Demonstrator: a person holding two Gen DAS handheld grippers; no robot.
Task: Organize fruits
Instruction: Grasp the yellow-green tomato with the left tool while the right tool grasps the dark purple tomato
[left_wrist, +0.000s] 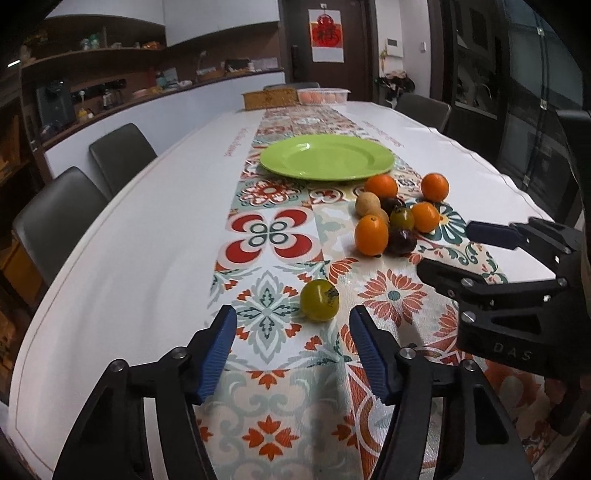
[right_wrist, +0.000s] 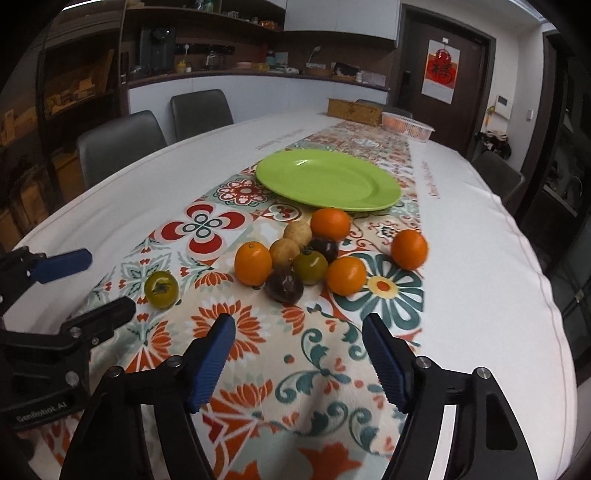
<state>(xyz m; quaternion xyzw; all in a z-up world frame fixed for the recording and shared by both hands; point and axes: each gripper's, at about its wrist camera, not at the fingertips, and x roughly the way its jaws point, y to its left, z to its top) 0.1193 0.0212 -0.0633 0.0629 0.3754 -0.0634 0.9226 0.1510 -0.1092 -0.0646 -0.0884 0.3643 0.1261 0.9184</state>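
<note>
Now both the left gripper (left_wrist: 291, 332) and right gripper (right_wrist: 299, 343) hang with fingers spread wide, grasping nothing.

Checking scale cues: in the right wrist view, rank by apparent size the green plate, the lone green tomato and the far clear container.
1. Green plate
2. Clear container and lone green tomato: look alike; distance differs, so unranked.

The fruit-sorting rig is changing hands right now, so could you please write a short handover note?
Left gripper: open, empty, lined up on the lone green tomato.
Right gripper: open, empty, short of the fruit cluster.
Cluster: four oranges, two tan fruits, two dark fruits and a second green tomato, lying on the patterned runner.
Green plate: nothing on it.
Done: nothing placed yet.
Left: all ten fruits.
</note>
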